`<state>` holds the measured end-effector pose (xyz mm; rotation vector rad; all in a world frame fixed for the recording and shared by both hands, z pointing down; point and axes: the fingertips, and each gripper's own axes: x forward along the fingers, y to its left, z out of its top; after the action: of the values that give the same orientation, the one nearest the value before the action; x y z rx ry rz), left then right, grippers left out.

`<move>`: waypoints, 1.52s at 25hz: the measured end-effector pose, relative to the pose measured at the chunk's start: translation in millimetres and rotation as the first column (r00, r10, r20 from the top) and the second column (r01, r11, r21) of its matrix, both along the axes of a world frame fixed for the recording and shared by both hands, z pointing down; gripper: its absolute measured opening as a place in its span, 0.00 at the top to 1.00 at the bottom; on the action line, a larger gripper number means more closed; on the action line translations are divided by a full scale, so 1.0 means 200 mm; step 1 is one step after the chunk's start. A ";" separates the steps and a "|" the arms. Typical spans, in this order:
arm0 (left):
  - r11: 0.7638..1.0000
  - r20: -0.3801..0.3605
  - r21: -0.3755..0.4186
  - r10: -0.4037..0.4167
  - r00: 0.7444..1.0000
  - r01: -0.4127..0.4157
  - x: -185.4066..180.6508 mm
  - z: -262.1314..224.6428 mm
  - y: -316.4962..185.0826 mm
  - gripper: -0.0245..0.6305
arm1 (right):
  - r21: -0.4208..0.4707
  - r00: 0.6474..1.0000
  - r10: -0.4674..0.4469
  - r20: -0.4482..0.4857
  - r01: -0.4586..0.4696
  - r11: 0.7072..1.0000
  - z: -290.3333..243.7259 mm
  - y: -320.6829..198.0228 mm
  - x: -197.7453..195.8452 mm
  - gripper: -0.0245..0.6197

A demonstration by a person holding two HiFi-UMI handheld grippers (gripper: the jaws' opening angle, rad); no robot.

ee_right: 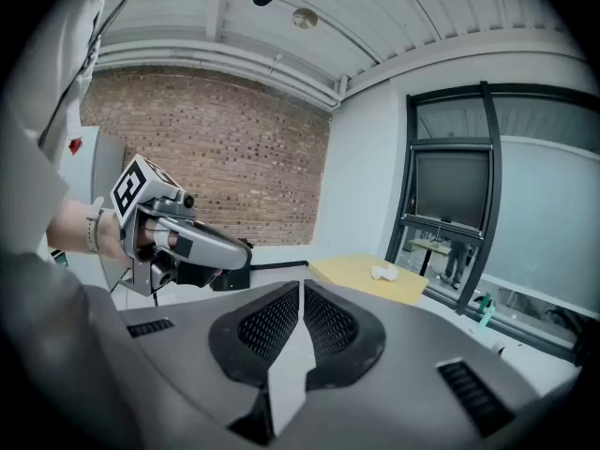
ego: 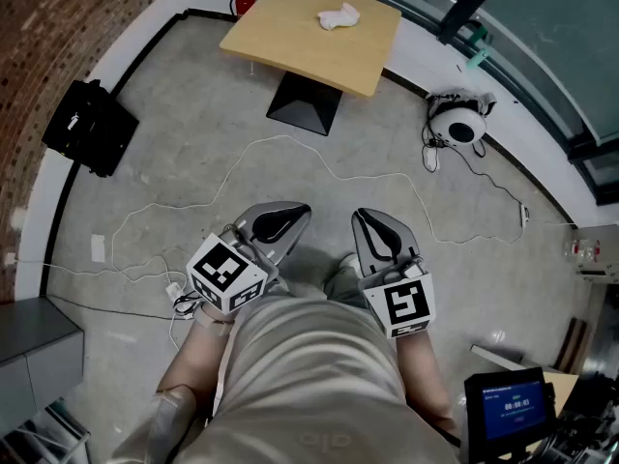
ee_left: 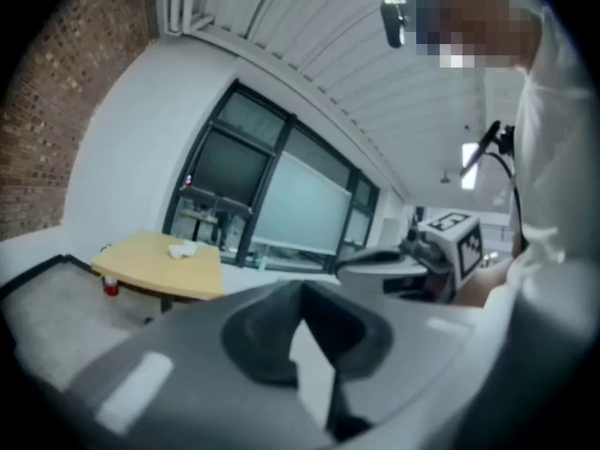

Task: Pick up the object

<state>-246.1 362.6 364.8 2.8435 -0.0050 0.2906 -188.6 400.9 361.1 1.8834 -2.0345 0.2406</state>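
Note:
A crumpled white object (ego: 338, 15) lies on a light wooden table (ego: 290, 42) far ahead of me; it also shows small as the white object (ee_left: 181, 248) on the table (ee_left: 155, 272) in the left gripper view, and as the white object (ee_right: 382, 273) in the right gripper view. My left gripper (ego: 295, 211) and right gripper (ego: 366, 218) are held side by side close to my body, well short of the table. The left gripper (ee_left: 300, 293) is shut with nothing between its pads. The right gripper (ee_right: 300, 293) is shut and empty too.
Thin white cables (ego: 290, 145) trail across the concrete floor between me and the table. A black case (ego: 89, 126) leans at the left wall, a red fire extinguisher (ego: 247, 1) stands behind the table, a white device (ego: 459, 124) lies at the right, and a lit screen (ego: 513, 404) stands at lower right.

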 end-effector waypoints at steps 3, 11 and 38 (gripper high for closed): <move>1.000 0.017 0.004 -0.007 1.000 0.007 0.03 0.04 0.02 0.96 | 0.002 1.000 -0.020 0.005 0.020 1.000 0.04 0.00 0.03 0.94; 0.994 0.101 0.024 -0.111 0.989 0.109 0.54 0.21 -0.40 0.96 | -0.003 0.992 -0.124 0.037 0.125 0.992 0.23 -0.44 0.58 0.94; 0.940 0.160 -0.145 -0.287 0.945 0.310 1.81 0.58 -1.86 0.96 | -0.201 0.957 -0.288 -0.030 0.277 0.940 0.51 -1.95 1.97 0.94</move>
<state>116.5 -8.8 481.1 2.6003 -0.4179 0.3980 205.8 11.1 462.5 1.4452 -2.1250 0.2931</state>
